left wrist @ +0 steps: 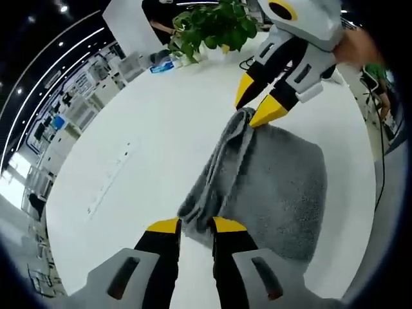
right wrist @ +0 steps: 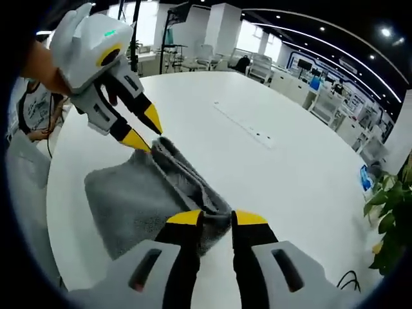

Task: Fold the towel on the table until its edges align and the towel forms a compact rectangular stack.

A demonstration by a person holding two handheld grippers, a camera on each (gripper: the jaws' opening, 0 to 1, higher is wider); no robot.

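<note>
L gripper (left wrist: pixel 196 225) and R gripper (right wrist: pixel 217 218) each clamped on a corner of the grey towel (left wrist: pixel 277 187), bunched on white table (left wrist: pixel 141 148). Lift both evenly, keep edge taut, align w/ far edge.

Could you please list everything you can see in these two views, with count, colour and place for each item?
towel: one, grey, on the table, a folded edge bunched up between the two grippers.
table: one, white, large and round-edged, under the towel.
potted plant: one, green, at the table's far edge in the left gripper view.
cable: one, black, on the table near the plant.
office desks and chairs: several, white, in the background.
left gripper: one, grey with yellow tips, shut on one end of the towel's bunched edge.
right gripper: one, same colours, shut on the other end.
</note>
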